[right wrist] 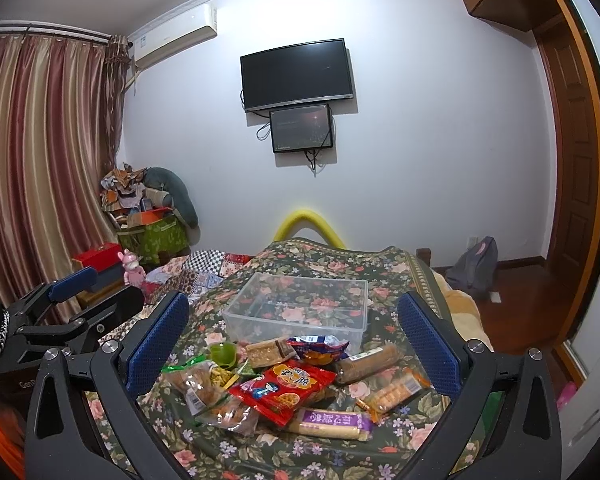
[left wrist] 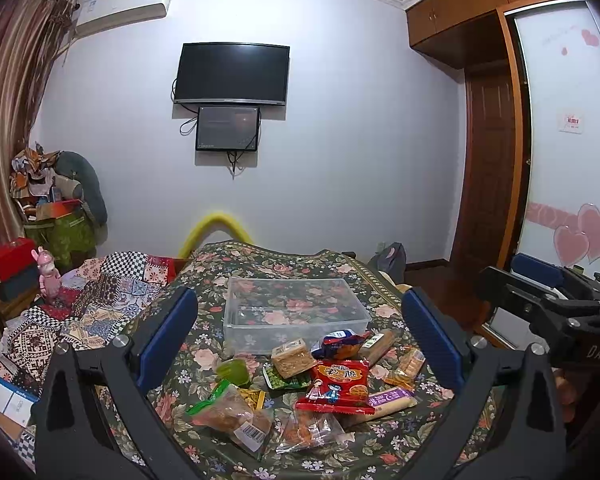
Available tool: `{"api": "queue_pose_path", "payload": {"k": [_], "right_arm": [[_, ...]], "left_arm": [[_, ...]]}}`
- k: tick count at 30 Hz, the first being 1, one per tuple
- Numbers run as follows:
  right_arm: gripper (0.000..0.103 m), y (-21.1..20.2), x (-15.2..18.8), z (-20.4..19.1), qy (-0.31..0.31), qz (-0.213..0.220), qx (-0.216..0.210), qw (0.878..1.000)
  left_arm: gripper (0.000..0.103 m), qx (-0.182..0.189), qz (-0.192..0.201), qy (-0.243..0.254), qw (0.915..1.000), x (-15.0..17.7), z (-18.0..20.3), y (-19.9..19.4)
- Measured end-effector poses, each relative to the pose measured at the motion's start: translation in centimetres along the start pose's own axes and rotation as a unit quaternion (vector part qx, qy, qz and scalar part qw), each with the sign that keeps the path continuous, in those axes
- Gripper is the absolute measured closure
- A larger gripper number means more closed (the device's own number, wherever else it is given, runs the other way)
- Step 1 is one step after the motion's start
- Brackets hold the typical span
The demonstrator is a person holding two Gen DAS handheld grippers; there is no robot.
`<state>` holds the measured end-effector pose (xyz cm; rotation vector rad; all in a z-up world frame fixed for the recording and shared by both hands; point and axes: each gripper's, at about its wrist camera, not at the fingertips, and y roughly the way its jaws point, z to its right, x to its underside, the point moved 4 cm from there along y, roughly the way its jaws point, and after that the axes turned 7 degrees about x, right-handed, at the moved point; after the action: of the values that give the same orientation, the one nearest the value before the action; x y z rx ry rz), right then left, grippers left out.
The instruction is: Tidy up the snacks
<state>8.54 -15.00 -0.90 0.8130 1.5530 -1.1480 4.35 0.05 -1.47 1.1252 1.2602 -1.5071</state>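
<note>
Snacks (left wrist: 332, 384) lie heaped on the floral bed cover (left wrist: 268, 256), just ahead of both grippers, with the clear plastic bin (left wrist: 296, 312) beyond them. Left gripper (left wrist: 298, 342) and right gripper (right wrist: 294, 344) hover, fingers spread wide, holding nothing.

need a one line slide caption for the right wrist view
Open right claw hovers over a pile of snack packets before an empty clear plastic bin on a floral cloth.
</note>
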Motion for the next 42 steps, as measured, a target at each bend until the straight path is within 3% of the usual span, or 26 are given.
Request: {"api": "queue_pose_path", "payload": {"k": [11,22,26,32,42], "right_arm": [[0.000,0.0,0.1,-0.2,0.000,-0.001,-0.008,1.000],[0.000,1.6,1.6,0.1,-0.002,-0.027,-0.002,1.000],[0.000,3.0,3.0,0.6,-0.007,-0.054,0.011,0.998],[0.009,5.3,5.6,1.7,-0.014,-0.106,0.024,0.994],[0.014,9.0,9.1,2.2,-0.005,-0.195,0.004,0.981]], "left_arm": [[0.000,0.001,-0.001,0.000,1.0000,0.0,0.0,0.0],[0.001,-0.001,-0.028,0.000,0.9996,1.3,-1.0,1.5],[0.015,0.000,-0.058,-0.011,0.9983,2.5,-2.2,2.8],[0.024,0.000,-0.120,-0.031,0.9923,5.5,-4.4,5.1],[0.024,-0.015,-0.215,-0.052,0.9751,12.1,-8.4,8.8]]}}
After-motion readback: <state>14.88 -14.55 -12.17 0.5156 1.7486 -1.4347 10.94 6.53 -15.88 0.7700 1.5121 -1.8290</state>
